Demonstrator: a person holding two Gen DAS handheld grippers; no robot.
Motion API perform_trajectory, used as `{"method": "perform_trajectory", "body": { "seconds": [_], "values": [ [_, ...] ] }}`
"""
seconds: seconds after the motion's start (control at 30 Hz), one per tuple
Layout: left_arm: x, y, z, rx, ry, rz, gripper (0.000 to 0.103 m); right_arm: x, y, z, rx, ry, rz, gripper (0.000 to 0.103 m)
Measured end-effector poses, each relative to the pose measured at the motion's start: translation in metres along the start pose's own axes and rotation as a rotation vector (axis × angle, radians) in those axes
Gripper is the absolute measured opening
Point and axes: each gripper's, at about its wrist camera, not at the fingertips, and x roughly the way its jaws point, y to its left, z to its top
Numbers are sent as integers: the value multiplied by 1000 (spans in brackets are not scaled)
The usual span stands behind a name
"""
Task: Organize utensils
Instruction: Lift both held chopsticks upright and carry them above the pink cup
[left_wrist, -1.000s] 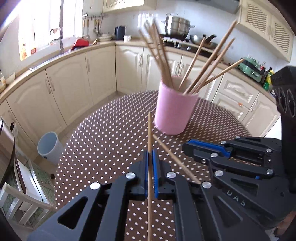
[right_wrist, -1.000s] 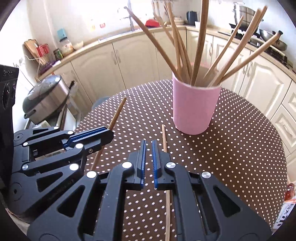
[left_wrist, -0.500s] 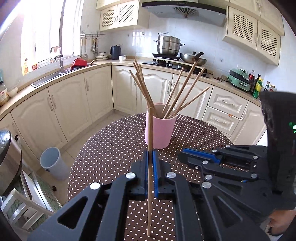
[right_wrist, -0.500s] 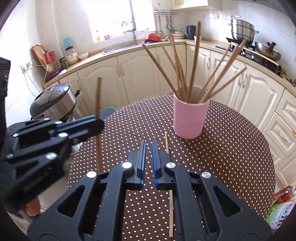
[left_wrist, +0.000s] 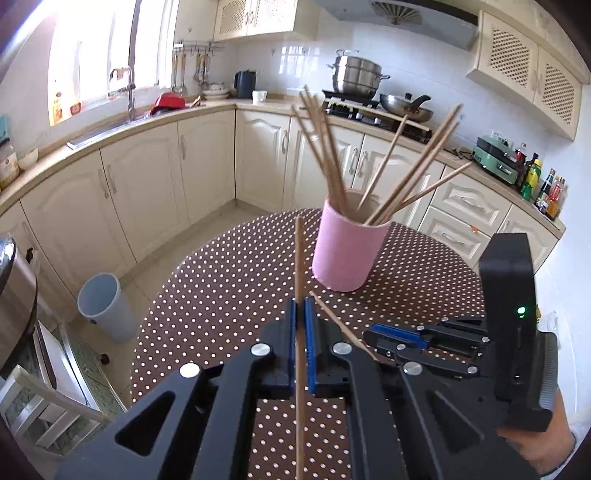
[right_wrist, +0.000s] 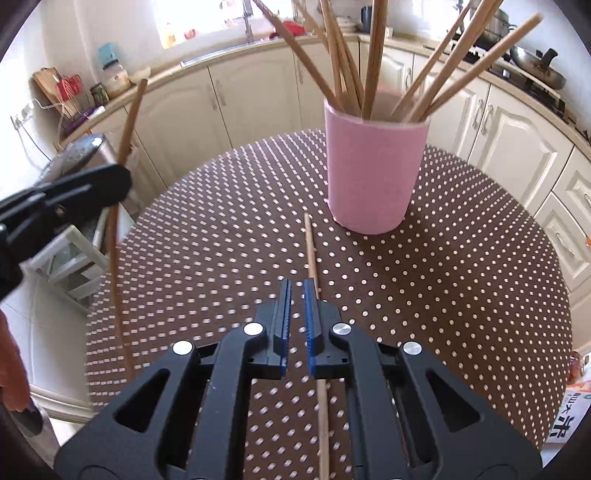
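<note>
A pink cup (left_wrist: 345, 251) (right_wrist: 375, 173) holding several wooden chopsticks stands on a round brown polka-dot table (left_wrist: 229, 280) (right_wrist: 461, 266). My left gripper (left_wrist: 300, 314) is shut on one chopstick (left_wrist: 299, 266) and holds it upright, near side of the cup; it shows at the left of the right wrist view (right_wrist: 122, 177). Another chopstick (right_wrist: 314, 266) (left_wrist: 340, 328) lies flat on the table before the cup. My right gripper (right_wrist: 296, 295) hovers low over this chopstick, jaws nearly closed with a thin gap, empty; it shows in the left wrist view (left_wrist: 373, 334).
Cream kitchen cabinets and a counter with a sink, kettle and stove pots curve behind the table. A grey bin (left_wrist: 103, 306) stands on the floor at left. A rice cooker (right_wrist: 74, 155) and a white chair (left_wrist: 44, 410) are beside the table's left edge.
Both grippers dropped lower and closer to the cup after rising half a second ago. The left still holds its chopstick upright. The right is now right above the lying chopstick.
</note>
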Motion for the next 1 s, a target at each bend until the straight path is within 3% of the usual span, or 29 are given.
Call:
{"method": "perform_trajectory", "body": {
  "seconds": [0.3, 0.73, 1.0],
  "values": [
    [43, 20, -3, -20, 65, 1, 5, 44, -8, 3, -1, 71, -16, 9],
    [61, 14, -8, -16, 95, -10, 5, 72, -1, 32, -44, 100, -5, 8],
    [52, 12, -12, -15, 90, -17, 5, 66, 0, 27, -19, 40, 28, 6]
  ]
}}
